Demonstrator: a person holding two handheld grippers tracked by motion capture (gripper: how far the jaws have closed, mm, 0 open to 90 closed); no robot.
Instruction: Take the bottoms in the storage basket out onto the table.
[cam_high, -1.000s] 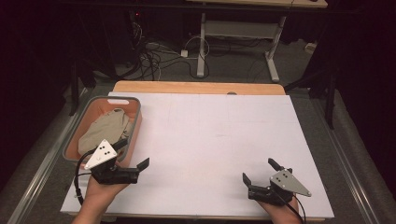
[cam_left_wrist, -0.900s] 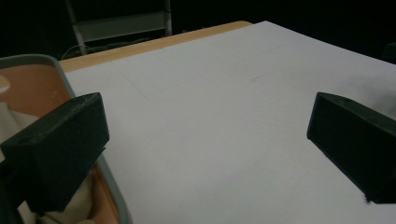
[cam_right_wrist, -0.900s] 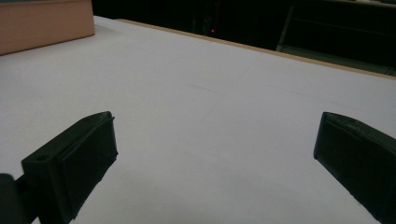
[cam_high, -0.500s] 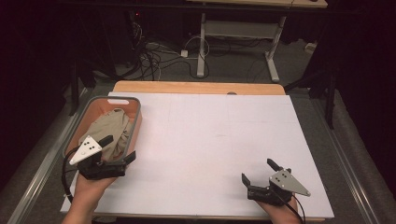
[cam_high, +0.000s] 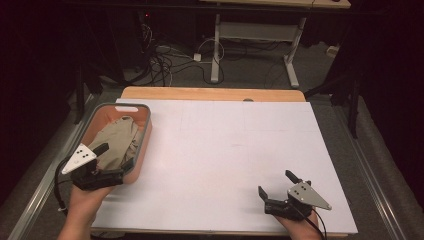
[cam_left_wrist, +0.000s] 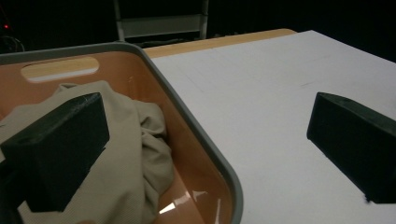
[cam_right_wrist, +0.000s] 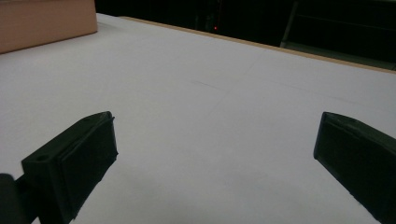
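A salmon-coloured basket (cam_high: 148, 131) with a grey rim (cam_left_wrist: 70, 50) stands at the table's left side. Crumpled inside it lies a beige cloth (cam_high: 117, 140) (cam_left_wrist: 135, 140). My left gripper (cam_high: 114, 161) (cam_left_wrist: 210, 126) is open and straddles the basket's near right rim: one jaw hangs over the cloth inside, the other over the white table outside. Nothing is between its jaws. My right gripper (cam_high: 275, 182) (cam_right_wrist: 215, 140) rests low near the front right edge of the table, open and empty, pointing toward the basket's outer wall (cam_right_wrist: 42, 23).
The white table top (cam_high: 225, 145) ends in a wooden strip (cam_high: 210, 93) at the back. Beyond it are floor cables (cam_high: 160, 60) and a desk frame (cam_high: 250, 35). Metal rails run along both sides.
My left gripper has moved left and forward from the table's front onto the basket's near rim. The right gripper has stayed put.
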